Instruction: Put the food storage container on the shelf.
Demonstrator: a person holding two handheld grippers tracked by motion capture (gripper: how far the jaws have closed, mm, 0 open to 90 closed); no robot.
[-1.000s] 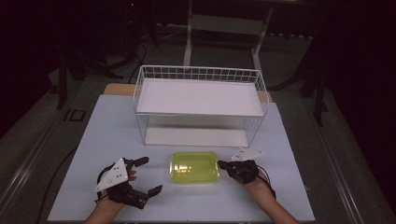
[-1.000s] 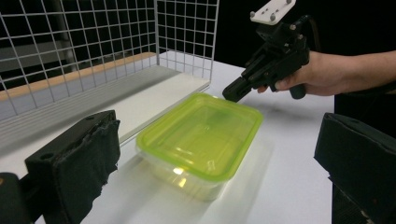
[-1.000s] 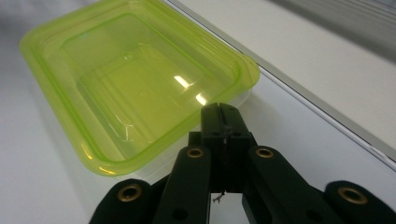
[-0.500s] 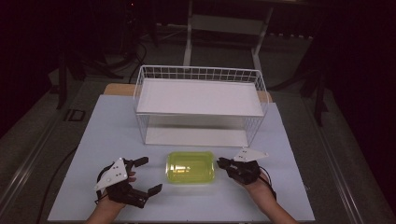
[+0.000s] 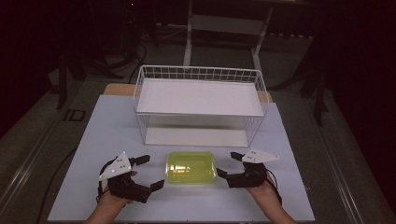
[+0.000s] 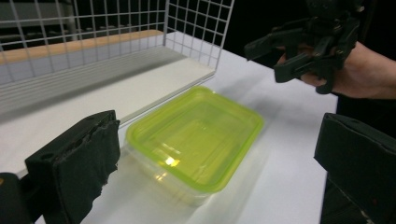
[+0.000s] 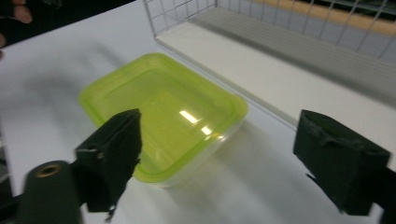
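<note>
- On the white surface (image 5: 93,135), in the high view, a lidded container (image 5: 191,167) is being flanked by the left hand-held gripper (image 5: 148,173) and right hand-held gripper (image 5: 228,164), both spread apart, before a wire basket (image 5: 201,74).
- Along the left gripper view, the container (image 6: 196,135) is appearing light, rigid and slippery.
- Along the right gripper view, its lid rim (image 7: 233,119) is being judged the best hold.

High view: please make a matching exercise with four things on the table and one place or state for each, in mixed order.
Things:
1. clear plastic box with yellow-green lid
2. white wire basket
3. left gripper
4. right gripper

Places or states:
A. open, right of the box
B. far side of the table
C. between both grippers, lid on
D. open, left of the box

Pairs: 1-C, 2-B, 3-D, 4-A
</note>
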